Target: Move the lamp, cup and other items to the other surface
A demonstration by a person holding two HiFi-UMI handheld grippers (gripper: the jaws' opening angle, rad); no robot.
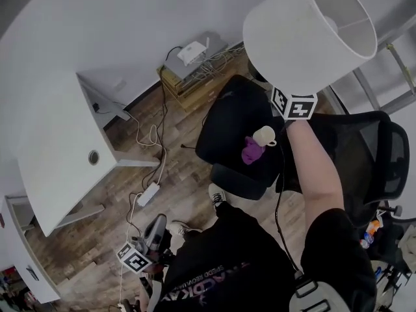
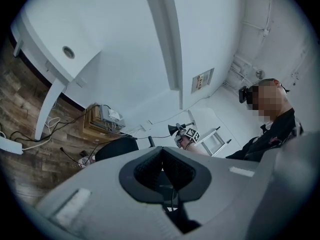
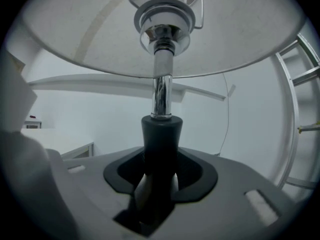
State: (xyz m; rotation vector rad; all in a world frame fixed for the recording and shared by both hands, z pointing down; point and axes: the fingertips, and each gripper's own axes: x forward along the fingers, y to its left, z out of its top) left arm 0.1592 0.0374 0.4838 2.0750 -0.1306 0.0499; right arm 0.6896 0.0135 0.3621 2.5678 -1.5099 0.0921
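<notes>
Fingers of your right gripper are clamped on the black neck of the one lamp, just under its chrome stem. You hold it high, its single white shade at the top right of the head view, above the one black chair. Two items lie on that seat, touching each other: one white cup and one purple item. Your left gripper hangs low by your leg; its fingers are together, with nothing between them. One white desk stands well apart on the left, and one power strip lies on the wood floor.
</notes>
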